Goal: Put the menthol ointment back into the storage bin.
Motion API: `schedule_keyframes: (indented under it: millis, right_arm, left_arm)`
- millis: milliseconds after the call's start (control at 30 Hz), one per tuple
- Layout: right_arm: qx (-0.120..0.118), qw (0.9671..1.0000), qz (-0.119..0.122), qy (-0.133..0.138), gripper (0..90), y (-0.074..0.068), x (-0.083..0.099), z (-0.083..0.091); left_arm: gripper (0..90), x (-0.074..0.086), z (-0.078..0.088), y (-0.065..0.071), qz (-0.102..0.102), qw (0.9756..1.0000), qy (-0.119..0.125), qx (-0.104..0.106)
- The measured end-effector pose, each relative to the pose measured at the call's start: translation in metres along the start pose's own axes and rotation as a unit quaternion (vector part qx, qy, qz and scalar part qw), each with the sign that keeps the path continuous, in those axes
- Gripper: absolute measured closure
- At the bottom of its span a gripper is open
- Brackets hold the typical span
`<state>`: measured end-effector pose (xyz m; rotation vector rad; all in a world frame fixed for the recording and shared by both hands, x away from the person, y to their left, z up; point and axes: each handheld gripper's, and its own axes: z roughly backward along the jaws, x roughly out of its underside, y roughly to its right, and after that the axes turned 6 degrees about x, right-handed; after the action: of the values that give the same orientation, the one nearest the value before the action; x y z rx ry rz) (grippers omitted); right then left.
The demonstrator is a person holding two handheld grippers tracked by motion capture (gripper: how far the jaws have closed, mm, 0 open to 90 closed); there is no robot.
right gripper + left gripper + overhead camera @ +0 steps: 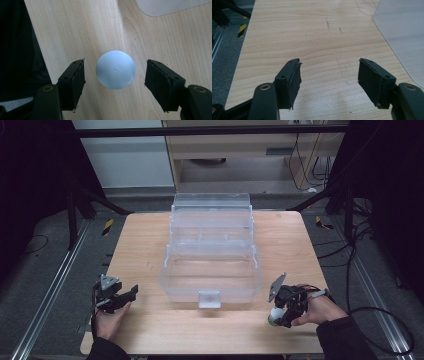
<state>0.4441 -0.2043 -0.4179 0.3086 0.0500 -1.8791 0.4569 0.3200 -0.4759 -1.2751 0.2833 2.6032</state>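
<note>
A small round object with a pale, smooth top (115,69) stands on the wooden table (145,245) near its front right corner; in the high view it looks white with a greenish base (274,315). My right gripper (115,72) is open and points down over it, one jaw on each side with a gap to both. A hand holds this gripper (283,312). At the front left, my left gripper (131,295) is open, low over bare wood, with nothing between its jaws (329,72).
A clear plastic tiered box (210,287) stands open at the table's middle, with a latch tab on its front wall. Its corner shows in the left gripper view (404,35) and the right gripper view (170,6). Dark floor, rails and cables surround the table.
</note>
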Motion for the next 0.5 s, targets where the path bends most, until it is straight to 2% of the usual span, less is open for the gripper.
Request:
schedule_keyframes:
  millis: [233, 500]
  right_arm:
    - [-0.006, 0.9999, 0.0, -0.012, 34.6, -0.001, -0.001, -0.007]
    - [-0.008, 0.9997, 0.006, -0.021, 41.3, 0.0, -0.003, -0.014]
  left_arm:
    - [34.4, 0.0, 0.0, 0.0, 0.0, 1.0, 0.0, 0.0]
    - [34.4, 0.0, 0.0, 0.0, -0.001, 1.0, -0.001, 0.0]
